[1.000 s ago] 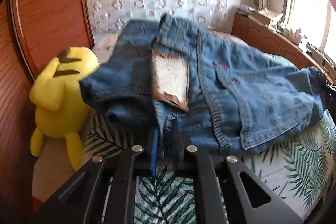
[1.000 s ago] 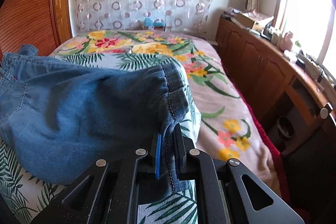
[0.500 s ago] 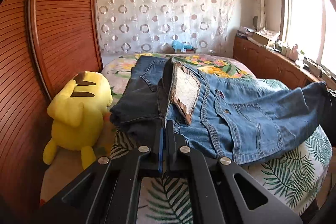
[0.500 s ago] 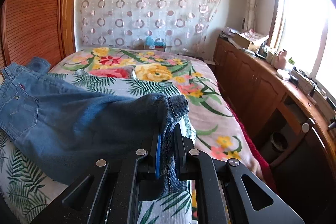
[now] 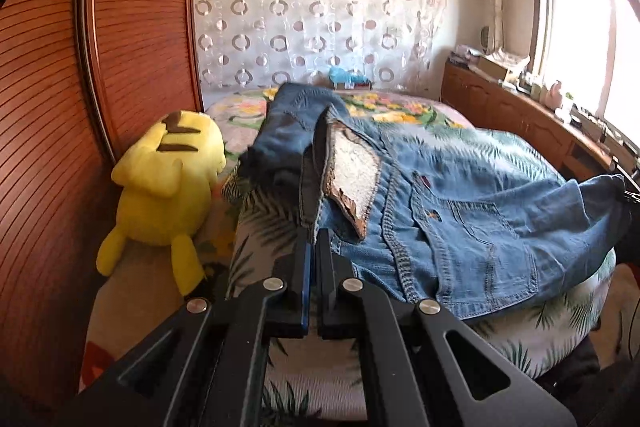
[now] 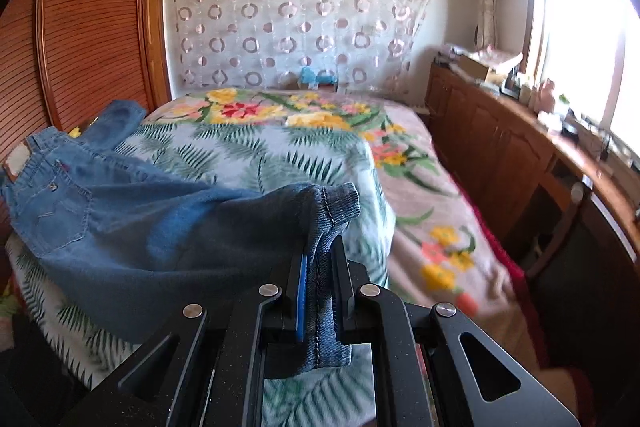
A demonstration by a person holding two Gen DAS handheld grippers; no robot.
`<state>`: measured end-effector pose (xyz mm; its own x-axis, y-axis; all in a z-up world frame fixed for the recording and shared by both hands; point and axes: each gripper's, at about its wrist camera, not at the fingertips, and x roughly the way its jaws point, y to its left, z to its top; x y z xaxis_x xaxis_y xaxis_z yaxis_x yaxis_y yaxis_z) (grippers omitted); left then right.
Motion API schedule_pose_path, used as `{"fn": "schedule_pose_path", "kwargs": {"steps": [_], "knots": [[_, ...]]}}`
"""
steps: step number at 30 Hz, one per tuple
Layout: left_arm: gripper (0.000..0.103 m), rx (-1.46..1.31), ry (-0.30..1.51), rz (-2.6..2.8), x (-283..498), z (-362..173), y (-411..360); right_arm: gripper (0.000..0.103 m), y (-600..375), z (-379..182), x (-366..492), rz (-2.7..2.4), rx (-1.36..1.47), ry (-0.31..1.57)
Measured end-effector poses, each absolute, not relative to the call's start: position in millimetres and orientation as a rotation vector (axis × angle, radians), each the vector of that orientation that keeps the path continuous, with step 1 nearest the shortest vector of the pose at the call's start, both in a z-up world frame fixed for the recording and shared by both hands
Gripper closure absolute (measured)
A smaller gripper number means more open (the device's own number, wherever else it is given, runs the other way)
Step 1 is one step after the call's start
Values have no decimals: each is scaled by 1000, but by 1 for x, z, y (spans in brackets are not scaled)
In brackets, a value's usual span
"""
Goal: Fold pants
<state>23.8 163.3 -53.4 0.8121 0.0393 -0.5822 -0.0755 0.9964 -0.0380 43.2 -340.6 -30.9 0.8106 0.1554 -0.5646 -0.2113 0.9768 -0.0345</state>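
Note:
Blue jeans lie stretched across the near end of the bed, waistband to the left with a white leather patch showing. My left gripper is shut on the waistband edge. My right gripper is shut on the leg hem of the jeans, which folds over my fingertips. The cloth spans between both grippers, slightly lifted off the bedspread.
The bed has a floral and palm-leaf bedspread. A yellow plush toy sits at the bed's left side against a wooden louvred wardrobe. Wooden cabinets run along the right under a bright window. A curtain covers the far wall.
Both grippers have pulled back toward the bed's near end, still holding the jeans. The jeans have been drawn out flatter and lower, and more of the bedspread and room shows beyond them.

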Motion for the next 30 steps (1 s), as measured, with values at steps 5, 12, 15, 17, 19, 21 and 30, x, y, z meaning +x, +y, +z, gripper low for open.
{"fn": "schedule_pose_path", "kwargs": {"steps": [5,12,15,17,19,21,30], "knots": [[101,-33,637,66,24,-63,157,93,-355,-56,50,195,-34,656],[91,-4,626,54,17,-60,147,92,-365,-64,57,190,19,687],[72,5,608,30,14,-56,142,91,-364,-61,59,192,26,681],[60,14,601,17,15,-53,137,87,-362,-61,57,193,33,673],[55,9,599,-1,18,-52,132,86,-361,-59,53,192,33,663],[27,-6,594,-26,22,-51,126,84,-352,-64,55,188,28,655],[15,-25,594,-146,51,-55,75,65,-345,-63,37,175,0,609]]}}
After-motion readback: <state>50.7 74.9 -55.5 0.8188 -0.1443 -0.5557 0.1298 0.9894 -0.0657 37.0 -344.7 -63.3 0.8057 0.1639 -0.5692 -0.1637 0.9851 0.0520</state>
